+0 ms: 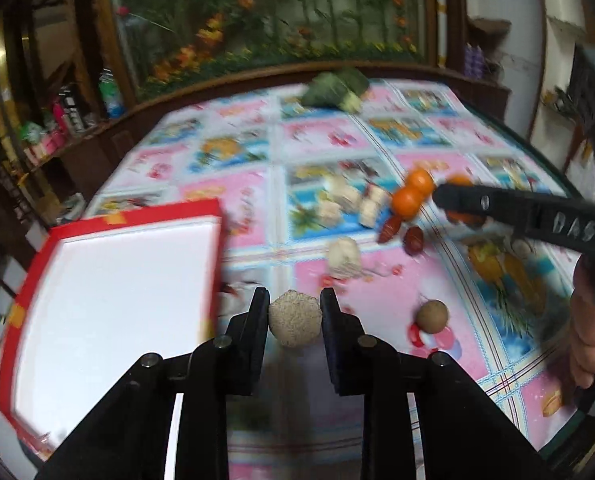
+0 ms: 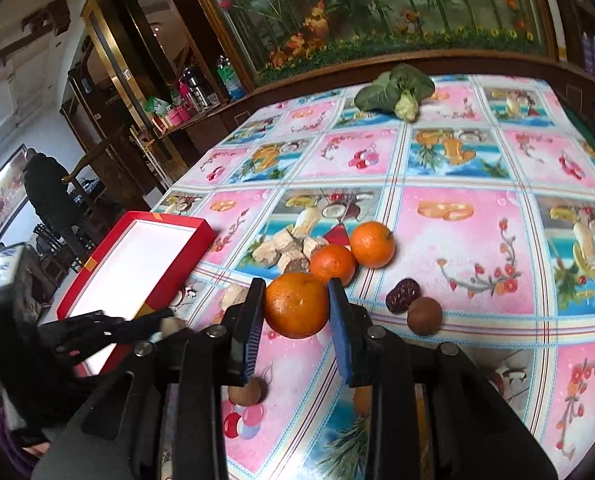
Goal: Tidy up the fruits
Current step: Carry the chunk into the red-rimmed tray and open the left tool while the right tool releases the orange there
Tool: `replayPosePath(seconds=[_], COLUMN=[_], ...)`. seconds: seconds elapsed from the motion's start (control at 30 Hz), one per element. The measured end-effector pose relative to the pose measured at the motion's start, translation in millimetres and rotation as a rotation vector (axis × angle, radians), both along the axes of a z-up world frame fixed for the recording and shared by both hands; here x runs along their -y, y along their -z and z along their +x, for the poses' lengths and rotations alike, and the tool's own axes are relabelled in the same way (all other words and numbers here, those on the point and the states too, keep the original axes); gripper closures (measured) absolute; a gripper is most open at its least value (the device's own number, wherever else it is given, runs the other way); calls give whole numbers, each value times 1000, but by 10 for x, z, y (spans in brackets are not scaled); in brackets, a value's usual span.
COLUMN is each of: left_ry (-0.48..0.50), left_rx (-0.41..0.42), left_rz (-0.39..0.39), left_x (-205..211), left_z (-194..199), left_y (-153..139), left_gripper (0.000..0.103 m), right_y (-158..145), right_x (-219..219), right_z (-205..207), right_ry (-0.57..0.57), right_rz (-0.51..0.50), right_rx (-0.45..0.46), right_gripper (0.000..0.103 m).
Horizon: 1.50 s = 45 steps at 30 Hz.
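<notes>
My left gripper (image 1: pixel 294 304) is shut on a beige sesame ball (image 1: pixel 294 322), held just right of the red box with a white inside (image 1: pixel 109 292). My right gripper (image 2: pixel 296 288) is shut on an orange (image 2: pixel 296 305) above the table; it shows in the left wrist view (image 1: pixel 447 196) too. Two more oranges (image 2: pixel 332 263) (image 2: pixel 372 243) lie just behind it. A red date (image 2: pixel 402 295) and a brown round fruit (image 2: pixel 424 315) lie to the right. Another brown round fruit (image 2: pixel 248 391) lies below the right gripper.
Several beige snack blocks (image 2: pixel 283 251) lie left of the oranges. A leafy green vegetable (image 2: pixel 397 89) sits at the far edge of the table with its patterned cloth (image 2: pixel 477 240). A wooden cabinet with bottles (image 2: pixel 185 100) stands beyond the left side.
</notes>
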State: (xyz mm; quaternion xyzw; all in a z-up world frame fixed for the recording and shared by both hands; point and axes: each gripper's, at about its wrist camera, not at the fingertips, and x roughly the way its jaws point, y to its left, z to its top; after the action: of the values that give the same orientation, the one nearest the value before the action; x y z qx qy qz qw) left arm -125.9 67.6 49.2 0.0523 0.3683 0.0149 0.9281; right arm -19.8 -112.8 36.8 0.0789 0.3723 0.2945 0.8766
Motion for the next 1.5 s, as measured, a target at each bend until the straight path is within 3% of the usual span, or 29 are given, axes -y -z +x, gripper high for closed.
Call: replayPosePath(seconds=[0.17,0.3,0.63,0.8,1.33,1.4,1.47,1.5], left_ry=[-101,-174,-339,-363,-411,-411,-417,-418], left_rx=[73,99,99,85,41,27,26,28], left_rz=[7,16,58,51,66,70,76,82], left_x=[-320,-582,-1167,-1304,-1375,-1365,-1353,-1337], left_z=[-176,-259,-371,-387,-401,-392,-393,-403], left_y=[-174,-222,-85,6,152,172,175,166], left_gripper=[78,78,78,78,78,71,55,53], right_y=[-11,-12,-14,33,196,191,177,165], right_x=[-187,-425,-1511,-1879,-2064,-2063,-2054,-2042], right_z=[-45,-50,-312,-471,-607,-618,-622,-630], right_ry=[-30,-54,-222,-295,-378,-383,-392,-398], right_rz=[-13,38,59,12,-105,-109,-108,-99], right_rx=[33,2,-9,4,-12,-12,-17,-15], right_gripper=[70,70,70,70,68,67,54,52])
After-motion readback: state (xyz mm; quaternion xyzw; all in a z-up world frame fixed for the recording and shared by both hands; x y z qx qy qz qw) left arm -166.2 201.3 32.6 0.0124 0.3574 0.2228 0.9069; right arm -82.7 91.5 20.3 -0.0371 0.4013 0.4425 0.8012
